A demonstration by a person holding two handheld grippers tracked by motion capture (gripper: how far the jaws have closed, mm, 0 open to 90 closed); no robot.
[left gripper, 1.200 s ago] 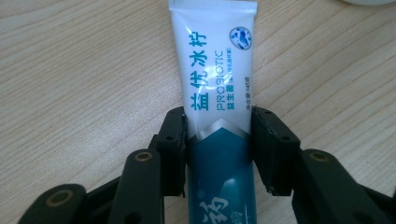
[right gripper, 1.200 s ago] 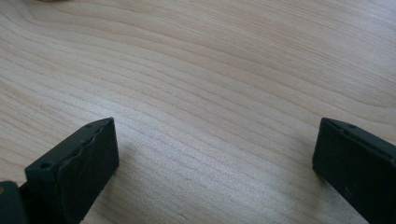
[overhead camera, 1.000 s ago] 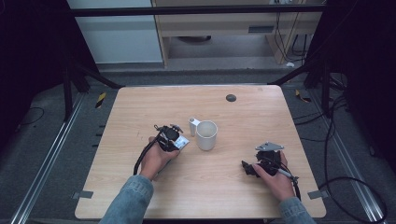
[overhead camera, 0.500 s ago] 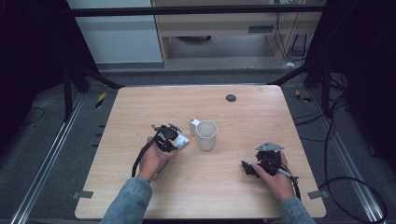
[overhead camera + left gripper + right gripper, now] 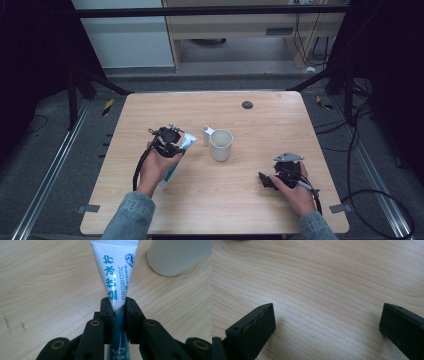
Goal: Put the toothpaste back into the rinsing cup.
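A white and teal toothpaste tube (image 5: 113, 270) runs between the jaws of my left gripper (image 5: 117, 306), which is shut on its middle. The tube's flat crimped end points away toward a white mug (image 5: 175, 255). From above, the left gripper (image 5: 172, 142) sits left of centre on the wooden table (image 5: 250, 200), with the tube (image 5: 188, 140) sticking out toward the mug (image 5: 221, 145) just to its right. My right gripper (image 5: 264, 181) rests at the front right, and its jaws stand wide apart (image 5: 327, 322) over bare wood.
The mug's handle (image 5: 206, 134) points left toward the tube. A small dark round disc (image 5: 247, 104) lies near the table's far edge. Cables trail off the right side onto the floor.
My left gripper has closed on the tube and risen a little with it. The right gripper has stayed where it was.
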